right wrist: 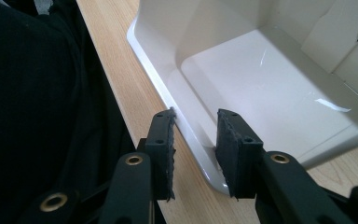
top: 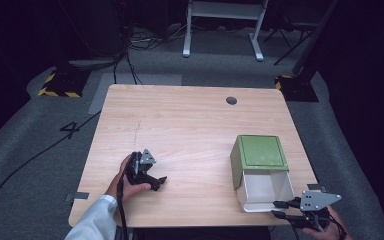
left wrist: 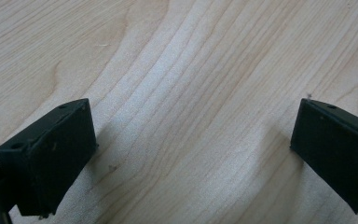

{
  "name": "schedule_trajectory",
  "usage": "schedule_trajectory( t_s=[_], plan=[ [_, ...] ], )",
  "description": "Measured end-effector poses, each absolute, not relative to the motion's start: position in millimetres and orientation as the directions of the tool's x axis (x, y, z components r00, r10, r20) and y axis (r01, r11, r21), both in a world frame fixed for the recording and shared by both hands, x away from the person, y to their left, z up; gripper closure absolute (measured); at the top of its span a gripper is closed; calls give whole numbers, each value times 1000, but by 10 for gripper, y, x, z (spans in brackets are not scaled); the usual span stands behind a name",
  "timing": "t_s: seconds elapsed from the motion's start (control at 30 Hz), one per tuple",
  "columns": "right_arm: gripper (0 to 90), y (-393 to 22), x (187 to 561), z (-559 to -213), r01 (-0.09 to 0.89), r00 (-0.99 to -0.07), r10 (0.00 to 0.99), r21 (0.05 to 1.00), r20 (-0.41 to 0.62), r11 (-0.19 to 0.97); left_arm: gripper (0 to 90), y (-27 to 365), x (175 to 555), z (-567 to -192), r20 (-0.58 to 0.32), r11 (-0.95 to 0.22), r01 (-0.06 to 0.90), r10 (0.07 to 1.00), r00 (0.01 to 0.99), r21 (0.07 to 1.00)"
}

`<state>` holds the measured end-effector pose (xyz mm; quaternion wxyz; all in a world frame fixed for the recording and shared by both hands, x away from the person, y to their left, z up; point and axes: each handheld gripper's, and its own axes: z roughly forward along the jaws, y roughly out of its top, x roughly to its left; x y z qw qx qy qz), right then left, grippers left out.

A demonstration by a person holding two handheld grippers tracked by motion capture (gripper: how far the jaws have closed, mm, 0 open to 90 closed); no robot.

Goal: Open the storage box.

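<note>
Right tool [right wrist: 195,144] straddles the white tray's [right wrist: 270,88] near rim, jaws narrow, not visibly clamped; its green box [top: 259,152] sits by the surface's near-right corner; left tool [left wrist: 191,154] rests wide, empty; pulling seemingly unfinished.

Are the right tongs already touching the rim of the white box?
Cannot tell. In the right gripper view the right tongs straddle the rim of the white box, one jaw on each side, but neither contact nor a gap shows plainly.

1 table [top: 180,125], 1 green-and-white box [top: 259,170], 2 hand-held grippers: left [top: 156,181], right [top: 279,209].
</note>
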<state>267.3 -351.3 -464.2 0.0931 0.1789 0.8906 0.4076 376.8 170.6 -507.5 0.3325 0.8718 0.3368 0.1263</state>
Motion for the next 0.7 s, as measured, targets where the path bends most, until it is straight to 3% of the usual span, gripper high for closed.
schedule_trajectory(
  t_s=[0.7],
  plan=[
    [699, -3516, 2623, -4639, 229, -926, 376, 766, -18, 601, 2, 1706, 3768, -5075, -3, -552, 503, 671, 741, 665]
  ],
)
